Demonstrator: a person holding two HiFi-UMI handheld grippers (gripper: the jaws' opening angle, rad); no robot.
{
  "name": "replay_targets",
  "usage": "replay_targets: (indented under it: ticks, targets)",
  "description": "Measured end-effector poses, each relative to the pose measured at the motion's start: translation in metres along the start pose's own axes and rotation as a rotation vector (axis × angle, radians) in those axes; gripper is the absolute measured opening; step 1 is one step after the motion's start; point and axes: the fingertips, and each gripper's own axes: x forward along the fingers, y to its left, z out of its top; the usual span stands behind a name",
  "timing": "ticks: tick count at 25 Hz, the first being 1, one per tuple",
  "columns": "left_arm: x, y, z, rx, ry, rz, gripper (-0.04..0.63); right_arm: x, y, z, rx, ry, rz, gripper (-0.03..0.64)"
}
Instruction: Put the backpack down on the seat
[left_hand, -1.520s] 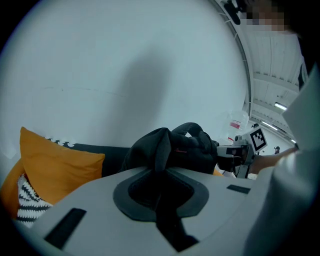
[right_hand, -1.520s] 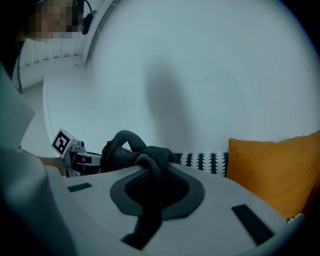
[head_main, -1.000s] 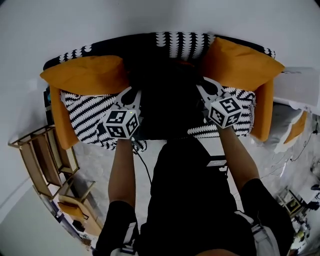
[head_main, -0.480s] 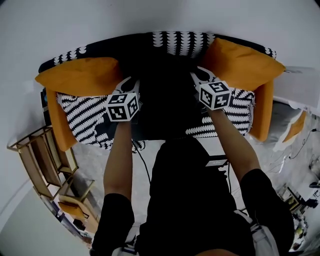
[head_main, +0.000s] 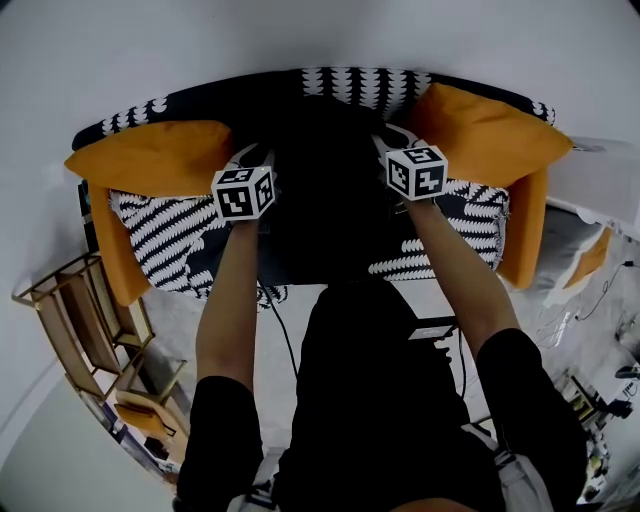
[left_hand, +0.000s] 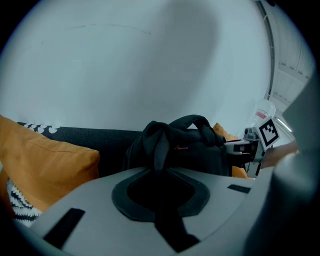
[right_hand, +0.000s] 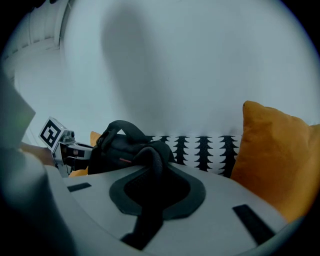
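The person wears a black top (head_main: 385, 400) with short black sleeves (head_main: 228, 415) that end well behind the fingers. The left gripper (left_hand: 159, 169) and right gripper (right_hand: 156, 172) look alike: broad pale grey fingers (left_hand: 90, 200) with a black-lined recess at the middle and a small black rectangular inset out to each side. Each pair of fingers is opening slightly, with a black backpack strap (left_hand: 156, 142) pinched between them. Just behind each pair sits a white cube printed with black square markers, the left cube (head_main: 243, 193) and the right cube (head_main: 417, 172). A thin dark cable (head_main: 283, 335) trails back from the left gripper.
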Motion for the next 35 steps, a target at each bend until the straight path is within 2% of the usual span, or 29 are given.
replay_targets:
  ticks: [12,16,19,25,27,35]
  targets:
    - [0.024,0.016,0.001,-0.023,0.061,0.023,0.057,0.027,-0.011,-0.001,0.011,0.029,-0.012,0.055]
    - [0.021,0.015,-0.001,-0.051,0.052,0.003,0.059,0.025,-0.008,-0.003,0.004,0.047,0.018,0.054]
    - [0.015,0.017,-0.006,-0.069,0.035,-0.002,0.089,0.022,-0.003,-0.006,-0.011,0.070,0.056,0.055]
    - [-0.002,0.014,-0.017,-0.069,0.035,0.015,0.160,0.005,-0.005,-0.015,-0.011,0.097,0.081,0.174]
    - [-0.009,0.013,-0.021,-0.059,0.039,0.022,0.183,-0.003,-0.003,-0.019,-0.020,0.100,0.090,0.186]
    - [-0.049,0.012,-0.042,-0.030,0.041,0.046,0.203,-0.041,0.017,-0.035,-0.055,0.089,0.065,0.189]
